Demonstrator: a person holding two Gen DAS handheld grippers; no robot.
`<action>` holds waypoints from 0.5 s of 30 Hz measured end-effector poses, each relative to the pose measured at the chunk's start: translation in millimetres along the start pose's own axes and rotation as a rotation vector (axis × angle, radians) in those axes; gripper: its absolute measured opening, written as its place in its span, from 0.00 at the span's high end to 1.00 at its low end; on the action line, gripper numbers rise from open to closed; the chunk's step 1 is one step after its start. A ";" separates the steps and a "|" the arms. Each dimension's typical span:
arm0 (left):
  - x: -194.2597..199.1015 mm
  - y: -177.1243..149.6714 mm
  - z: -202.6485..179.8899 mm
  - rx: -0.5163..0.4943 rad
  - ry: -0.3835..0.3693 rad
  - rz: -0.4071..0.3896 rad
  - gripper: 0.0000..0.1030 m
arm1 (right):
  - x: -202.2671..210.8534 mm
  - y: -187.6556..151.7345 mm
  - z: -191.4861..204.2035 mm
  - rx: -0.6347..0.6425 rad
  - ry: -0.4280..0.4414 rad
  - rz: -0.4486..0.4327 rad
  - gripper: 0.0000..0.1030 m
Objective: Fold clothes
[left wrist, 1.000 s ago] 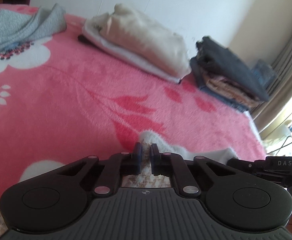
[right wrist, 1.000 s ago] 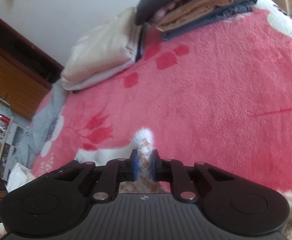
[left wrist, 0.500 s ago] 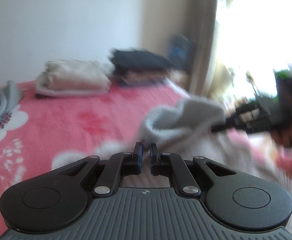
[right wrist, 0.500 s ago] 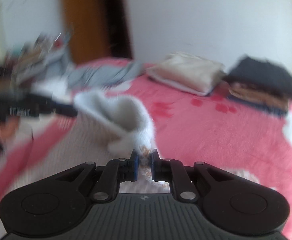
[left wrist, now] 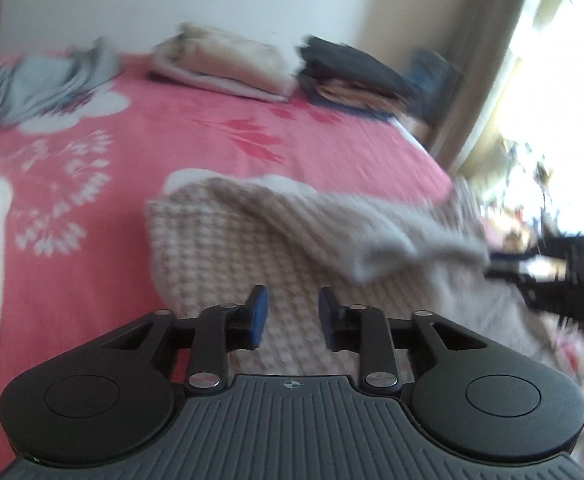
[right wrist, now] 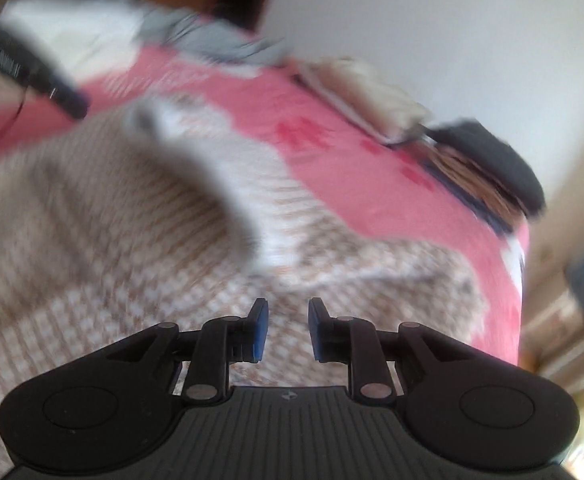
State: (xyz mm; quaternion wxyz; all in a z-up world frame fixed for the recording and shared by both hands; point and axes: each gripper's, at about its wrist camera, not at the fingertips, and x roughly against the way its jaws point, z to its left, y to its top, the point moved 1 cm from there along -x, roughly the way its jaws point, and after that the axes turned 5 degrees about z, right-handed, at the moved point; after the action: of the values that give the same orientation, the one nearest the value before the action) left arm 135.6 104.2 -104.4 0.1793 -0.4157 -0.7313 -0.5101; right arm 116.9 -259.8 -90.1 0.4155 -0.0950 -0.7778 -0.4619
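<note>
Both grippers, left [left wrist: 290,314] and right [right wrist: 288,330], pinched the checked beige fleece garment [left wrist: 228,256] a moment ago and are now opening with nothing between their jaws, so its folded-over flap lies released near the pink floral blanket's [left wrist: 164,136] front edge.

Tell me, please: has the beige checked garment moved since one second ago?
Yes. The garment was bunched at the left gripper's fingertips; now it lies spread over the pink blanket, nearer the folded piles. Both grippers are opening, nothing between them.
</note>
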 end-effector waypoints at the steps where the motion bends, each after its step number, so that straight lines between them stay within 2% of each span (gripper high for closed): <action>1: -2.8 8.0 8.7 0.096 -0.027 -0.010 0.61 | 6.1 0.3 -12.9 -0.099 0.026 -0.020 0.75; 2: -6.0 15.9 17.8 0.195 -0.060 -0.018 0.61 | 11.4 1.0 -26.5 -0.203 0.053 -0.040 0.71; 3: -12.1 22.5 25.3 0.287 -0.109 -0.007 0.59 | 13.1 3.0 -42.7 -0.331 0.092 -0.055 0.61; 5: -30.8 30.5 31.9 0.414 -0.193 0.052 0.57 | 10.9 1.2 -72.5 -0.613 0.202 -0.075 0.53; 6: -40.4 33.2 30.1 0.436 -0.221 0.084 0.57 | 2.1 -1.0 -82.4 -0.731 0.271 -0.067 0.52; 7: -49.3 34.9 25.2 0.432 -0.233 0.112 0.57 | -6.7 -3.2 -92.4 -0.849 0.340 -0.059 0.50; 9: -65.1 36.4 12.8 0.396 -0.232 0.172 0.56 | -28.4 -9.6 -105.5 -1.052 0.462 -0.014 0.35; 11: -77.2 33.6 4.6 0.382 -0.216 0.201 0.56 | -50.5 -18.2 -109.8 -1.212 0.566 0.047 0.33; 12: -82.6 31.0 2.3 0.381 -0.212 0.217 0.56 | -59.1 -21.0 -109.1 -1.251 0.602 0.068 0.32; 15: -93.6 23.7 -2.0 0.365 -0.212 0.253 0.59 | -75.2 -23.3 -104.6 -1.275 0.609 0.113 0.32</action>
State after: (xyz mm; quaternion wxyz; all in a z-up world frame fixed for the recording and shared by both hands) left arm 209.2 65.8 -153.6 0.2363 -0.5158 -0.7683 -0.2965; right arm 210.8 -338.4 -136.4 0.5013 -0.2267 -0.1988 -0.8110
